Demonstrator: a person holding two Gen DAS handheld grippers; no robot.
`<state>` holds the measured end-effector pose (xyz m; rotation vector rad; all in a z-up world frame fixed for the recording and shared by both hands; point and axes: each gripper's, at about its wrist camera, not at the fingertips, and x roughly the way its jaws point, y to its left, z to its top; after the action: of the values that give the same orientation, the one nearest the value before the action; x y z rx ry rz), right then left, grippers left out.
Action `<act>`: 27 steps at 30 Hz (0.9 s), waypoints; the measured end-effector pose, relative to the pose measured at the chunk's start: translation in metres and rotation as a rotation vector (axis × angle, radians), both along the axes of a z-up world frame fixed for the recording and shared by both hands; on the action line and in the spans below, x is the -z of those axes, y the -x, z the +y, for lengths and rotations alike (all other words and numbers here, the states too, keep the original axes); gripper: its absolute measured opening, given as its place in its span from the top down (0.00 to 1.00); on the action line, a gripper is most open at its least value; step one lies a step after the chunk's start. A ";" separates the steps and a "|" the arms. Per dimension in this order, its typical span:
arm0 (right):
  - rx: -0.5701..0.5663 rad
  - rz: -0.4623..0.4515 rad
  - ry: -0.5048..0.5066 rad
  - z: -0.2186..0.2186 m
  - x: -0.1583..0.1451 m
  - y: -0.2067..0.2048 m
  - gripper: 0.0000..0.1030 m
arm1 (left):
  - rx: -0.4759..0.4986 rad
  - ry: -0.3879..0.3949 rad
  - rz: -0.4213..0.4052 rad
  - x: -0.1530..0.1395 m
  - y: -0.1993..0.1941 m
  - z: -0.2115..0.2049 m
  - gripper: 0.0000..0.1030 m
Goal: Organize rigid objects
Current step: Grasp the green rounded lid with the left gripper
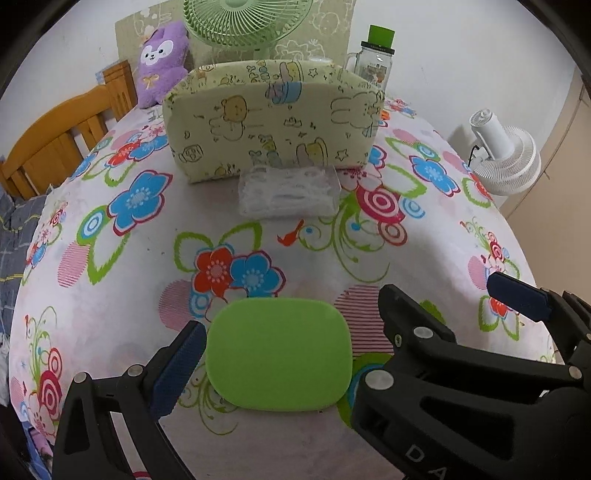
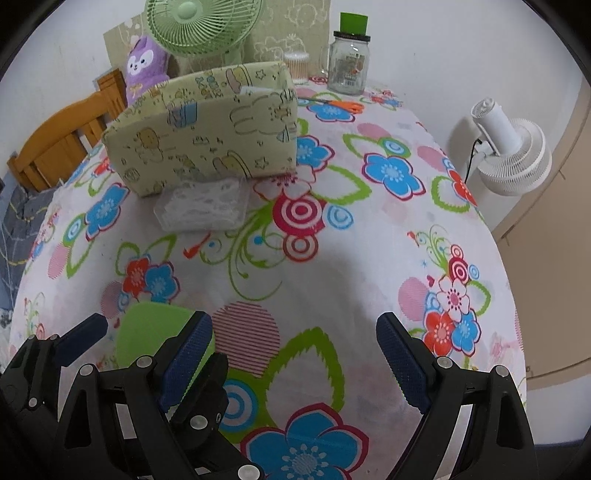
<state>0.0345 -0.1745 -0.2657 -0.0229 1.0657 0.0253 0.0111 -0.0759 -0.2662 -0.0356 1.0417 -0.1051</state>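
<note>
Where the flowered cloth (image 1: 110,258) covers the table, we see a pale green fabric box (image 1: 273,118) printed with cartoon animals, and just in front of it a clear plastic case (image 1: 288,192) of small white pieces. Behind the box stand a green fan (image 1: 247,22), a purple plush toy (image 1: 162,62) and a glass jar (image 1: 375,66) with a green cap. A wooden bed frame (image 1: 55,136) runs along one side, and a white fan (image 1: 506,155) stands off the table's far edge by a plain wall.

Our left gripper (image 1: 291,332) stands wide, its fingers on either side of the flat green pad (image 1: 277,350) lying near the table's front edge, with gaps showing at both sides. Our right gripper (image 2: 295,354) is spread wide too, with only cloth between its fingers.

Only the right view shows orange scissors (image 2: 343,105) and a tub of cotton swabs (image 2: 295,66) beside the jar; there the pad is mostly hidden behind the grippers' fingers.
</note>
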 end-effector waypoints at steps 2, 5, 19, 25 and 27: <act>0.005 0.004 0.005 -0.001 0.004 0.002 0.10 | 0.001 -0.017 -0.001 0.003 0.001 -0.001 0.01; 0.012 0.020 0.003 -0.001 0.012 0.002 0.10 | 0.002 -0.031 0.008 0.010 0.001 0.001 0.01; 0.021 0.052 0.015 0.002 0.032 0.000 0.10 | 0.016 -0.064 0.018 0.028 -0.002 0.002 0.00; 0.036 0.041 0.027 0.001 0.034 -0.002 0.10 | 0.026 -0.062 0.006 0.028 -0.003 0.003 0.00; 0.039 0.041 0.032 0.001 0.035 -0.004 0.10 | 0.023 -0.061 0.002 0.028 -0.002 0.003 0.00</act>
<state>0.0381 -0.1736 -0.3004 -0.0305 1.1074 -0.0269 0.0135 -0.0724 -0.2947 0.0315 1.0472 -0.0945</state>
